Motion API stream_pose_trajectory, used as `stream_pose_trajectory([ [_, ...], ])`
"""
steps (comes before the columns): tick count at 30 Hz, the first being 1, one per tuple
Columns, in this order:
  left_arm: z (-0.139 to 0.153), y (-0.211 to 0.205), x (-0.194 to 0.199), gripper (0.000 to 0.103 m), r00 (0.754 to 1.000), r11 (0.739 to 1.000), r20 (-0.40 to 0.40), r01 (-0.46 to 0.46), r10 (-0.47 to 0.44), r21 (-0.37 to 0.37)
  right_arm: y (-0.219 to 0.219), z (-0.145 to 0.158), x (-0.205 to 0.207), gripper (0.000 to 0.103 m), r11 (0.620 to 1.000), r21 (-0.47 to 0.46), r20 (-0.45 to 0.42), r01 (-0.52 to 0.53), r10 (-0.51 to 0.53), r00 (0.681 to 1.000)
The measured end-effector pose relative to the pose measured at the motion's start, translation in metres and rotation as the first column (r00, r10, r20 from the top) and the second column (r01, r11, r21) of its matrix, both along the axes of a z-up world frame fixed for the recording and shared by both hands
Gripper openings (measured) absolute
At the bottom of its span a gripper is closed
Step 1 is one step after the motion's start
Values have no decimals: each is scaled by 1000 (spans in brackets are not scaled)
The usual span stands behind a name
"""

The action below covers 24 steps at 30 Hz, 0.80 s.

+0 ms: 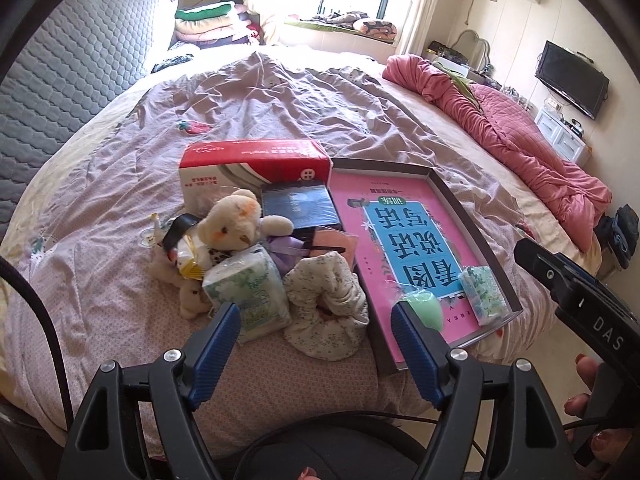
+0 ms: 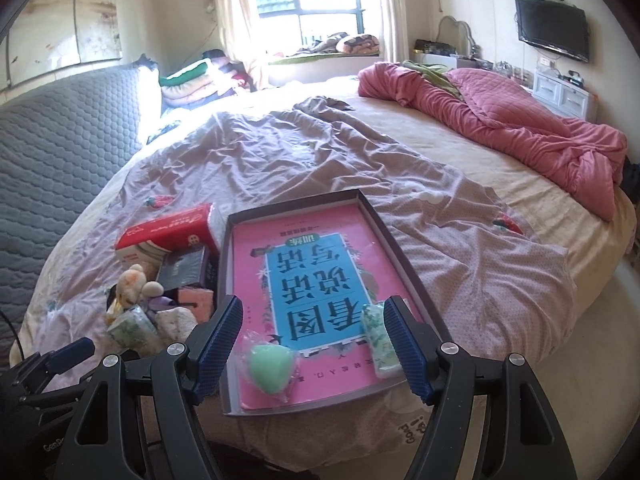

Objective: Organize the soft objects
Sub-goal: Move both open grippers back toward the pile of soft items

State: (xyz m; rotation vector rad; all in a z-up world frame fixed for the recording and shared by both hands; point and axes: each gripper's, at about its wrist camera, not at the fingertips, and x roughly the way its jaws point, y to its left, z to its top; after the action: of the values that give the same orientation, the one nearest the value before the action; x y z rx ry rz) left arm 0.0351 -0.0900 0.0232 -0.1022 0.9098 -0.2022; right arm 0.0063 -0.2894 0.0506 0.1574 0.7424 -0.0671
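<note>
A shallow grey tray (image 1: 452, 200) (image 2: 372, 216) lined with a pink and blue book lies on the bed. In it are a green sponge (image 2: 268, 368) (image 1: 424, 310) and a small tissue pack (image 2: 380, 340) (image 1: 482, 292). Left of the tray is a pile: a cream teddy bear (image 1: 234, 226) (image 2: 132, 284), a floral tissue pack (image 1: 252, 288), a rolled floral cloth (image 1: 330, 304), a pink cloth (image 1: 334, 242). My left gripper (image 1: 316, 344) is open above the pile's near side. My right gripper (image 2: 314, 344) is open over the tray's near end.
A red and white tissue box (image 1: 256, 168) and a dark box (image 1: 300, 208) stand behind the pile. A pink quilt (image 2: 520, 120) is bunched at the bed's far right. A grey padded headboard (image 1: 60, 80) runs along the left. The other gripper (image 1: 580, 304) shows at right.
</note>
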Motion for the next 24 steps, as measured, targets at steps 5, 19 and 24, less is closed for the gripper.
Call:
stream_pose_trajectory([
  [5,4,14,-1,77,1000,999,9,-30,30,-17,12,4,-1,75,999,-4,9,-34,34,999],
  [19,9,63,-4,77,995,994,6,-102,102,-30,38,14,-7,75,993,10,55,-118,118,992],
  [24,1,85,-7,77,991,991,-15,-133,133,-6,46,11,-8,75,990,1,48,-139,139,989],
])
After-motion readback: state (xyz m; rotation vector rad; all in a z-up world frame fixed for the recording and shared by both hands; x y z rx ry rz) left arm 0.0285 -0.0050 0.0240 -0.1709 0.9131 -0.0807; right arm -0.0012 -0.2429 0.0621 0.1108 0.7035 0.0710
